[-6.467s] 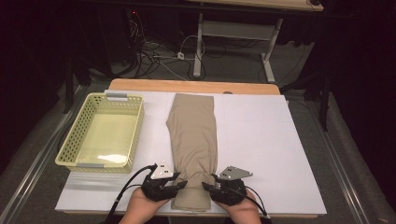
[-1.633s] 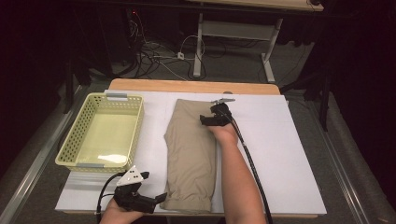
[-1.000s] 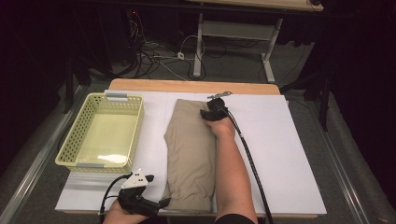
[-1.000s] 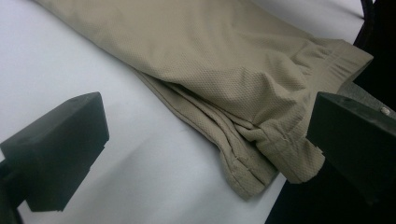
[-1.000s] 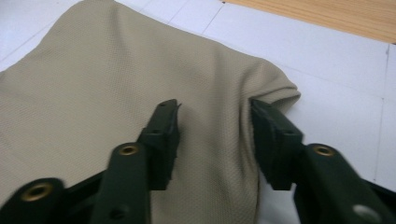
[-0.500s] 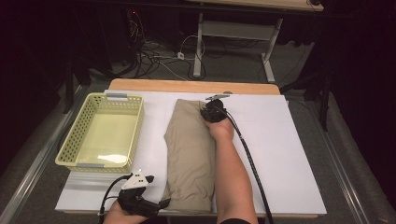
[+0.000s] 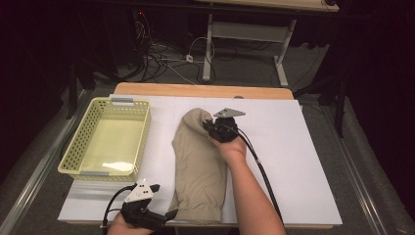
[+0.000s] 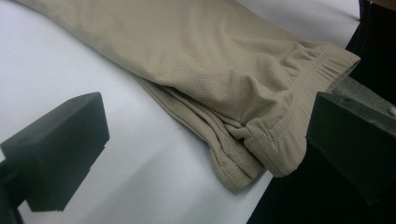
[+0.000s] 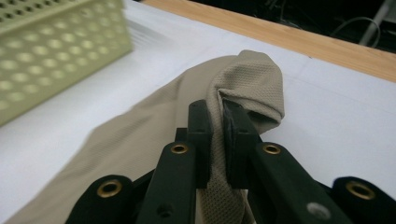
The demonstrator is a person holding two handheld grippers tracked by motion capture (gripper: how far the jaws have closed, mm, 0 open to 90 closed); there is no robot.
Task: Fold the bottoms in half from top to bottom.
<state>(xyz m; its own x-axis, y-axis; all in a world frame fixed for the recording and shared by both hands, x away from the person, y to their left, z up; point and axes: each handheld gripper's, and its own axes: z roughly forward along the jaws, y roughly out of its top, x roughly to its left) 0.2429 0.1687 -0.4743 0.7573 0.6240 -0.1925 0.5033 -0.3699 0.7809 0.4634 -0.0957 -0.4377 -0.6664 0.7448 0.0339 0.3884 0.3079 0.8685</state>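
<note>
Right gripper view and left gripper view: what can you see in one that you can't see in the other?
The right gripper view has the right gripper pinching a fold of the tan shorts tight between its jaws, lifting it off the white sheet, with the yellow basket blurry beside it and the wooden table edge behind. The left gripper view has the left gripper with its jaws wide apart and nothing between the pads, and the elastic waistband of the shorts lying flat at the sheet's edge. Both share the tan shorts on the white sheet.
</note>
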